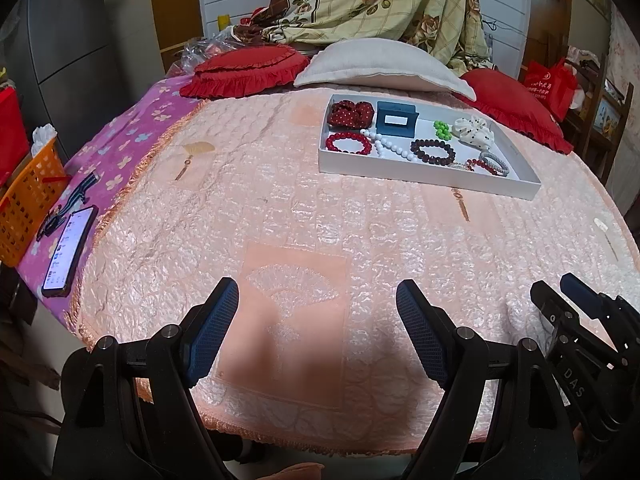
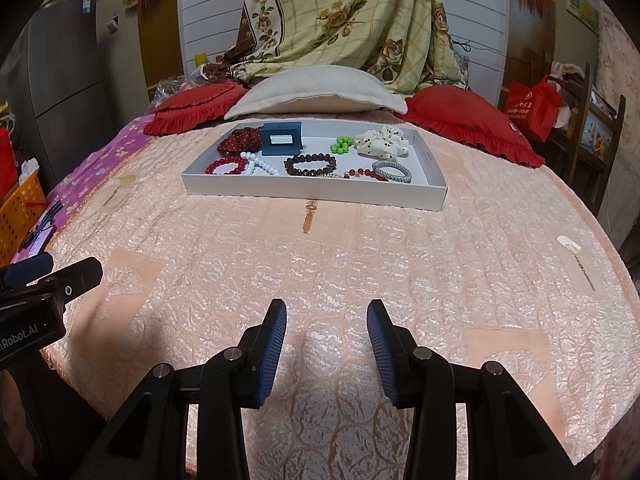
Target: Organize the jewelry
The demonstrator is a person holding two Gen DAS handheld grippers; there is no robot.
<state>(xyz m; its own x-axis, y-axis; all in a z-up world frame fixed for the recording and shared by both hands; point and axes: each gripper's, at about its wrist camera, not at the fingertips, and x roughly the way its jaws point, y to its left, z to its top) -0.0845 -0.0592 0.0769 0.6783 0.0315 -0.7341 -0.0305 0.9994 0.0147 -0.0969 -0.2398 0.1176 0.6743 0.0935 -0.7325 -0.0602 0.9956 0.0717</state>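
Note:
A white tray [image 1: 424, 176] [image 2: 312, 194] sits on the far part of the peach bedspread. In it lie a red bead bracelet [image 1: 349, 143] [image 2: 225, 166], a white bead string [image 1: 386, 145] [image 2: 260, 165], a dark bead bracelet [image 1: 433, 150] [image 2: 310, 164], a grey bracelet [image 1: 495, 163] [image 2: 392, 171], green beads [image 1: 442, 129] [image 2: 342, 145], a blue box [image 1: 396, 120] [image 2: 281, 138], a red scrunchie [image 1: 350, 113] [image 2: 239, 139] and a white scrunchie [image 1: 474, 130] [image 2: 382, 141]. My left gripper [image 1: 318, 300] and right gripper [image 2: 327, 320] are open and empty, low over the near bedspread, far from the tray.
Red cushions [image 1: 248, 68] [image 2: 468, 120] and a grey pillow [image 1: 384, 66] lie behind the tray. A phone [image 1: 70, 250] and an orange basket [image 1: 28, 196] are at the left on a purple blanket. A small white item [image 2: 570, 245] lies at the right.

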